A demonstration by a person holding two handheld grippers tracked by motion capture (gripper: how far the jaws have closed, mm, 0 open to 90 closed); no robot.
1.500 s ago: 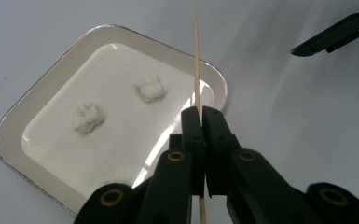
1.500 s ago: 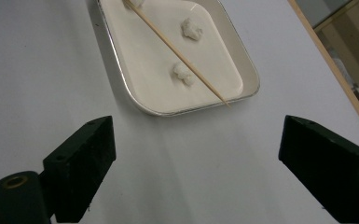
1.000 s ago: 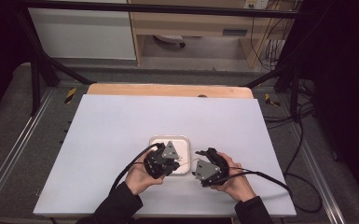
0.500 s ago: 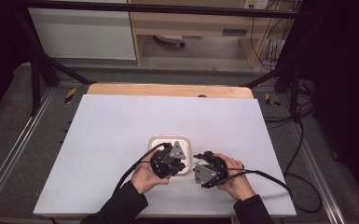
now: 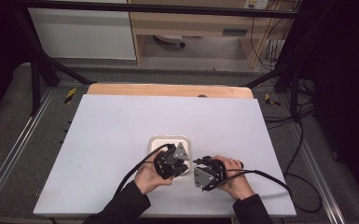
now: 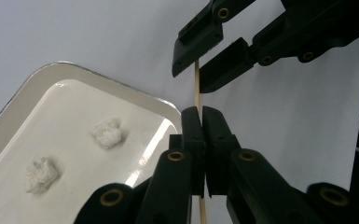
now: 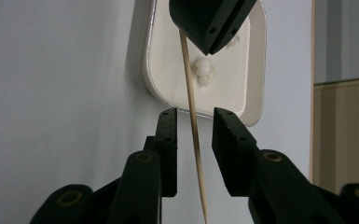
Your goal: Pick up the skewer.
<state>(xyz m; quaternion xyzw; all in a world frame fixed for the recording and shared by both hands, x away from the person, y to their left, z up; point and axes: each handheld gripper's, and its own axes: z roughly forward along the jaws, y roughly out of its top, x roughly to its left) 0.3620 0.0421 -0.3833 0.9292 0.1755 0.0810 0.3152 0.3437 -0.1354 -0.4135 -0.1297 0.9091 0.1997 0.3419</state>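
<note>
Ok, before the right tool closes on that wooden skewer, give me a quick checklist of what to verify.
1. Left tool clamped on the wooden skewer: ok, its jaws are shut on the stick.
2. Skewer between the right tool jaws: ok. They have just been closing, but a gap shows on both sides.
3. Skewer straight: cannot tell, it looks slightly bowed in the right gripper view.
4. Pointed tip free: ok, it extends past the right tool's jaws, nothing on it.
5. Two white puffs in the white tray: ok, lying apart.
6. Tray flat on the table: ok.
</note>
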